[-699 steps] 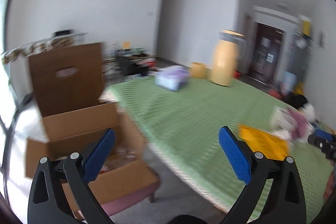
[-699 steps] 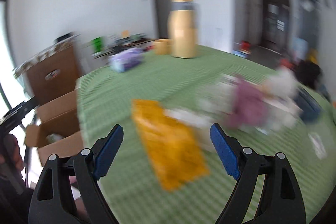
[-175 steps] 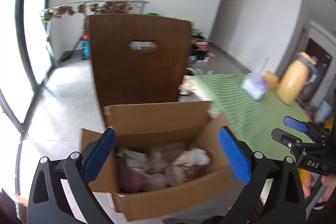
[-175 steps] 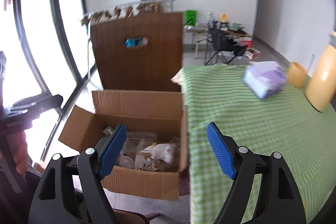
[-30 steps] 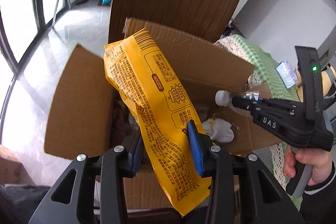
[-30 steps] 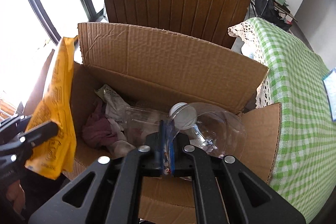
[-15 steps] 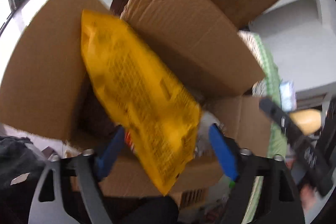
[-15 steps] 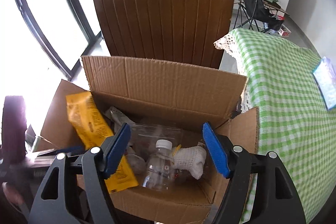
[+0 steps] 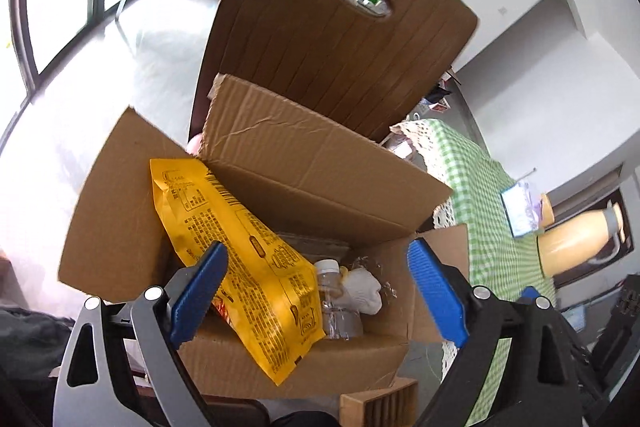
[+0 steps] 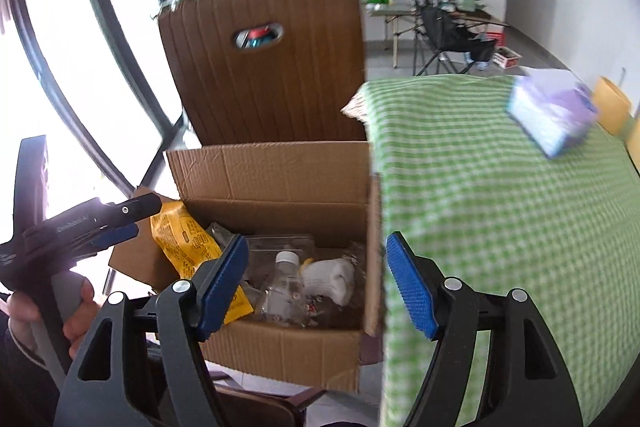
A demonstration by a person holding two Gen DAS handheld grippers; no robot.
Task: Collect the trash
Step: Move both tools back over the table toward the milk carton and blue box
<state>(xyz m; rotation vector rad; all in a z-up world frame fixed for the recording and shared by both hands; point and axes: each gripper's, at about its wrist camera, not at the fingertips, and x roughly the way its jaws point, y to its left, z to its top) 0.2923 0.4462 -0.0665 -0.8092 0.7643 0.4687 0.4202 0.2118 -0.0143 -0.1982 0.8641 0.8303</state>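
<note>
Yellow wrapper (image 9: 240,259) now dropped in box (image 9: 320,171) — left gripper (image 9: 316,291), right gripper (image 10: 316,285) both released.

Cardboard box (image 10: 280,343) stands before the chair back (image 10: 272,67), left of the surface (image 10: 500,227). In the box: wrapper (image 9: 240,255) leaning at left, bottle (image 10: 284,287) centre, cloth wad (image 10: 332,279) just right of it. Tissue pack (image 10: 556,111) lies on the surface.
</note>
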